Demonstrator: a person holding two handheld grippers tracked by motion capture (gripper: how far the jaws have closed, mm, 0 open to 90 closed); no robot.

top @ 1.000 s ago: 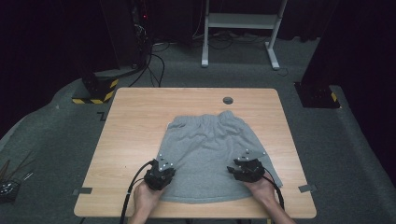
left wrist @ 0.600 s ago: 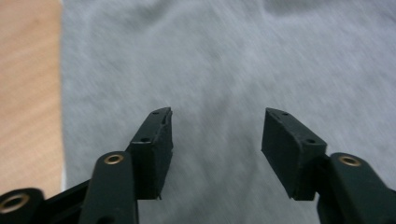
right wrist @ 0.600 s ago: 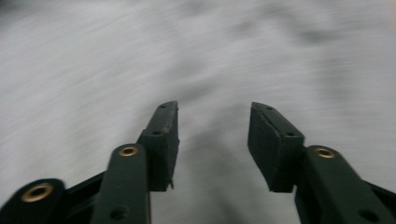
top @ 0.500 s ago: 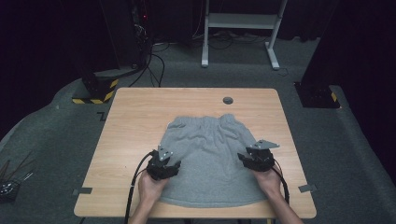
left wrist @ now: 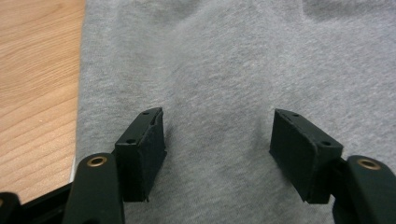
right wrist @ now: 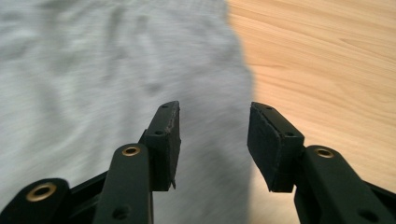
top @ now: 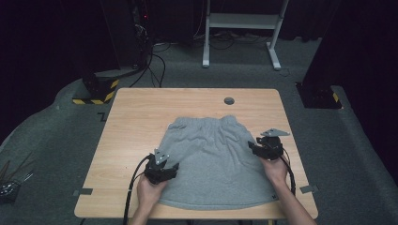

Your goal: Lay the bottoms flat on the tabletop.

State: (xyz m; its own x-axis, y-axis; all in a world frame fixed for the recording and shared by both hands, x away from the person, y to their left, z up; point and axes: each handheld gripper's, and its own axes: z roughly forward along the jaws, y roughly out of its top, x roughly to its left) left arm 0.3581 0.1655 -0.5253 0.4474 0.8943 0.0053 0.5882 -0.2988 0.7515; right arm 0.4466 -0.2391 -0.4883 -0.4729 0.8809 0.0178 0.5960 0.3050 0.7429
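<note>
A grey cloth garment (top: 217,159) lies spread flat on the wooden table (top: 136,117), its gathered waistband toward the far side. My left gripper (top: 165,167) rests over the garment's left edge with its jaws wide open; in the left gripper view the grey cloth (left wrist: 219,79) lies between and under the gripper (left wrist: 217,140). My right gripper (top: 258,146) is at the garment's right edge, farther up the table. In the right gripper view the gripper (right wrist: 214,135) is open over the cloth's edge (right wrist: 116,84), with nothing held between the jaws.
A small dark round thing (top: 229,101) sits in the table near its far edge. Bare wood shows left (left wrist: 32,88) and right (right wrist: 327,70) of the garment. Beyond the table are a white frame (top: 244,28), cables and dark equipment on the floor.
Both grippers have moved away from the garment's near hem toward the far side, the right one farther. The garment now lies flatter and more spread.
</note>
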